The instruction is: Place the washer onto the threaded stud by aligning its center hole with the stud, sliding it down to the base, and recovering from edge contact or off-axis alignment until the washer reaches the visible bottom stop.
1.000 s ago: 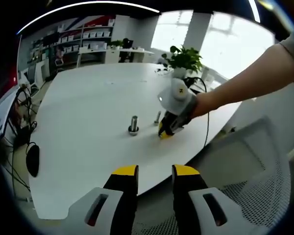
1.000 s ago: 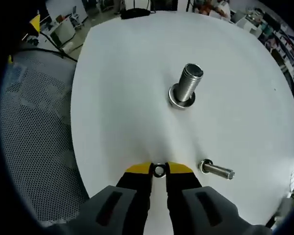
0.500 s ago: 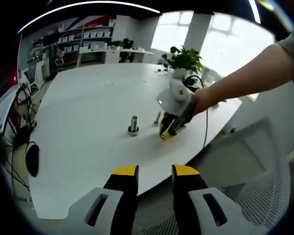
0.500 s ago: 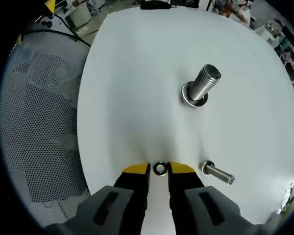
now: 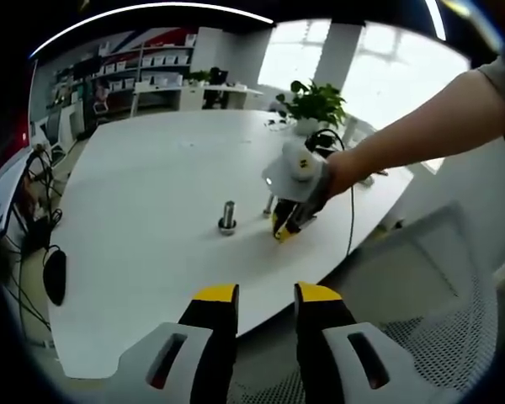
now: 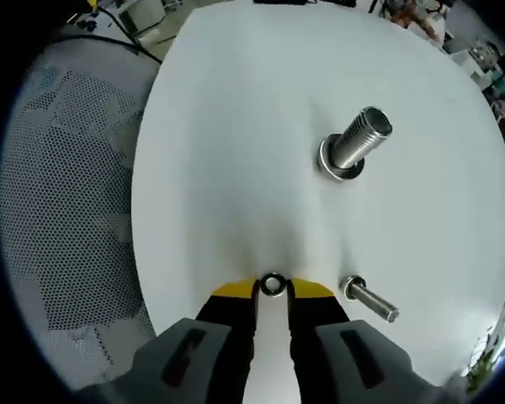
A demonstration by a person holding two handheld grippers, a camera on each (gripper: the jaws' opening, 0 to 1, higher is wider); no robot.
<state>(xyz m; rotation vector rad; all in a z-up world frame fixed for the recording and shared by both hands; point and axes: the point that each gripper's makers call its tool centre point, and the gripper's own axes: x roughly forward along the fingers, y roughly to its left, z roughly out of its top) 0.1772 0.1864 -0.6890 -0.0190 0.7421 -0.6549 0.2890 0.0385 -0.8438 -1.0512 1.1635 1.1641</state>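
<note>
Right gripper pinches the washer just off the table; since a second ago it has lifted, stud ahead. Left gripper waits spread.

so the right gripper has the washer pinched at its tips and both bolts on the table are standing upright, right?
Not quite. In the right gripper view, the right gripper does pinch the washer, but only the threaded stud stands upright; the smaller bolt lies on its side on the table.
</note>
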